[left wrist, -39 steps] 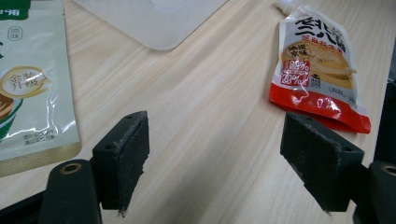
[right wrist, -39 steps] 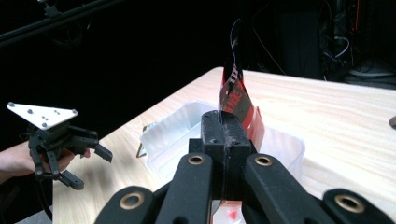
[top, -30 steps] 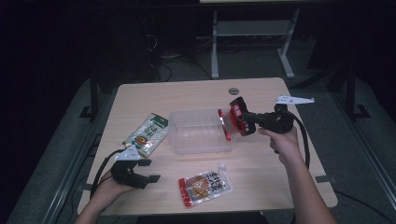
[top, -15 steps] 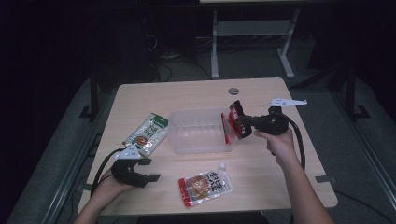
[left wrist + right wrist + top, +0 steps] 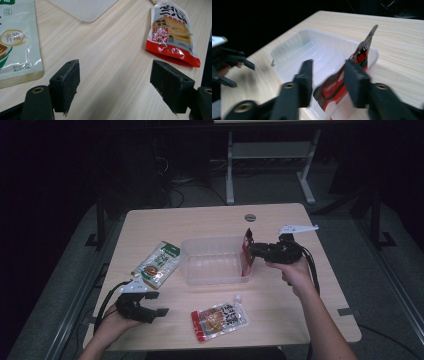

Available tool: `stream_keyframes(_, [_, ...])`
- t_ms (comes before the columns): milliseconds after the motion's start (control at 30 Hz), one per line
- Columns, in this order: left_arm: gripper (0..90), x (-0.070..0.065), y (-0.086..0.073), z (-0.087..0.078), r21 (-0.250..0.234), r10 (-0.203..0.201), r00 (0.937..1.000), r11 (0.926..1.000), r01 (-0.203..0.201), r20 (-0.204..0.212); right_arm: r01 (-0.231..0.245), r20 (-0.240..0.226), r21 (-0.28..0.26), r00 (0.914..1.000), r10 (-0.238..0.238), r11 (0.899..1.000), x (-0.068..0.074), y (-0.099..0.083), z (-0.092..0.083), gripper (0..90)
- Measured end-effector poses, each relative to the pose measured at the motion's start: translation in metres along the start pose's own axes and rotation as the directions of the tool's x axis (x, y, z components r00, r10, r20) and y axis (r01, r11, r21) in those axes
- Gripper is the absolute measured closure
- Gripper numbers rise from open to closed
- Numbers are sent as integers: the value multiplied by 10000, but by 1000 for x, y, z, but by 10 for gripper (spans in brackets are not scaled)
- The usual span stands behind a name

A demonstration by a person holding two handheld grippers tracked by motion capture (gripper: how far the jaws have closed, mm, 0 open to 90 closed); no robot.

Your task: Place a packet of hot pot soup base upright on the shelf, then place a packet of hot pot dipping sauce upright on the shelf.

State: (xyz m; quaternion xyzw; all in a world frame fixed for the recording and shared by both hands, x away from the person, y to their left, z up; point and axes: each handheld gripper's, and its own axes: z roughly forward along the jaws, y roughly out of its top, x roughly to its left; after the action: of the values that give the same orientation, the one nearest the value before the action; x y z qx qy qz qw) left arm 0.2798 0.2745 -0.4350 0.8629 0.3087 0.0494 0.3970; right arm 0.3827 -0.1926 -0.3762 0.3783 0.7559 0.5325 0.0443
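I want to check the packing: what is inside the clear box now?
One red pouch stands inside the box, leaning on its right wall. The rest of the floor looks bare. The pouch's lower end is covered by the right gripper.

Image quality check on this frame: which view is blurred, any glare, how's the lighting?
Right gripper view: motion-smeared, the right tongs and red pouch soft. Left gripper view: sharp, with glare streaks on the green pouch and orange pouch. High view: table lit, its surroundings nearly black.

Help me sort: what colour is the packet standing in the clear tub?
Red and black packet, best in the right gripper view.
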Motion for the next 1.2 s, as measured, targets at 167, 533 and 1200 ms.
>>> stream_keyframes(167, [235,1,0,0,2,-11,10000,10000,11,4,316,351,241,9989,-325,9992,5,1,-6,293])
stream_keyframes(533, [235,3,0,0,-24,-32,10000,10000,32,3,833,943,845,9914,-912,9929,8,-15,-31,176])
stream_keyframes(1200, [252,-6,7,6,123,192,9991,9997,-197,377,288,1264,1647,9907,-501,9859,17,-81,-57,171])
